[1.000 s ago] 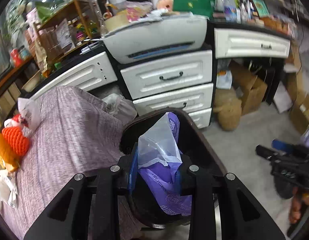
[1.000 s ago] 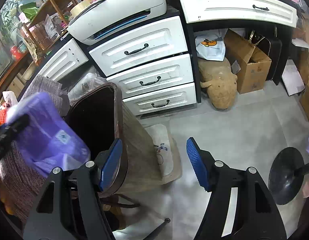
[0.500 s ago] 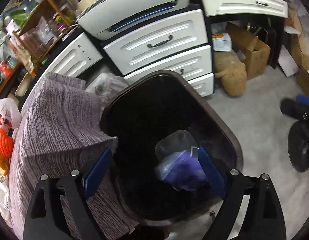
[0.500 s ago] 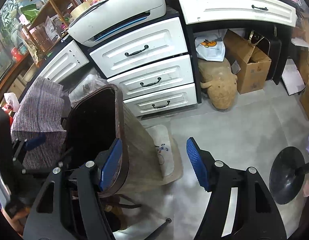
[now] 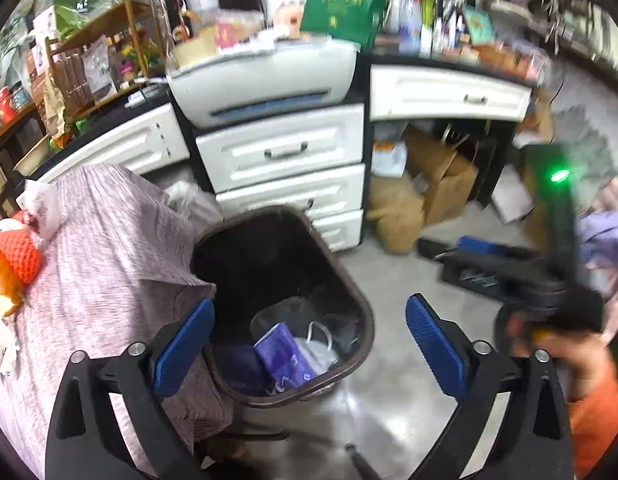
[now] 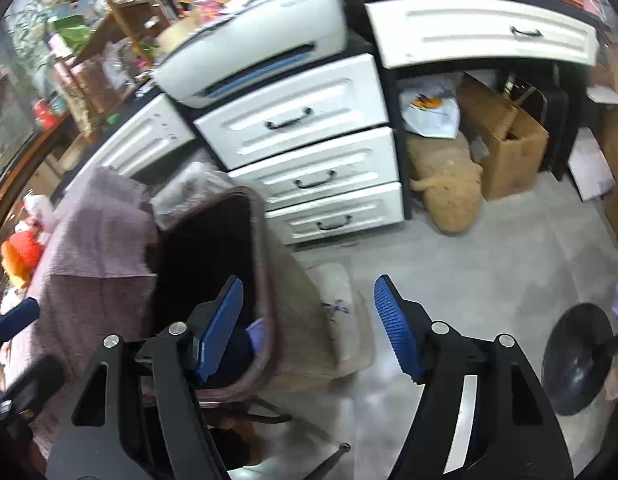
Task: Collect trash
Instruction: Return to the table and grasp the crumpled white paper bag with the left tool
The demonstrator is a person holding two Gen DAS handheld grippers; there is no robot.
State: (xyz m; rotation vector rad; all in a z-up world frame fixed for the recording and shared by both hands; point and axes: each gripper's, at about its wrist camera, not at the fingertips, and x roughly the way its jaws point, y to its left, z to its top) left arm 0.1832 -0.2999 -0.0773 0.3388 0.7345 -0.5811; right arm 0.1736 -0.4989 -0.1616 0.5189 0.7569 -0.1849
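Note:
A dark brown trash bin [image 5: 361,312] stands on the floor beside a cloth-covered table. A purple plastic bag [image 5: 283,356] lies at its bottom with a white item beside it. My left gripper [image 5: 309,348] is open and empty, above the bin's near rim. My right gripper [image 6: 309,328] is open and empty, its left finger over the bin [image 6: 265,280] and its right finger over the floor. The right gripper also shows at the right of the left wrist view [image 5: 469,256], held by a hand.
A table with a purple-grey cloth [image 5: 93,264] holds orange netting [image 5: 19,254] and white wrappers at left. White drawers [image 5: 285,156] and a printer [image 5: 265,80] stand behind the bin. Cardboard boxes [image 6: 505,148] and a tan sack sit under the desk. A black stool base [image 6: 577,360] is at right.
My left gripper opened and let the purple bag fall into the bin, then rose and pulled back. The right gripper stayed open and shifted slightly.

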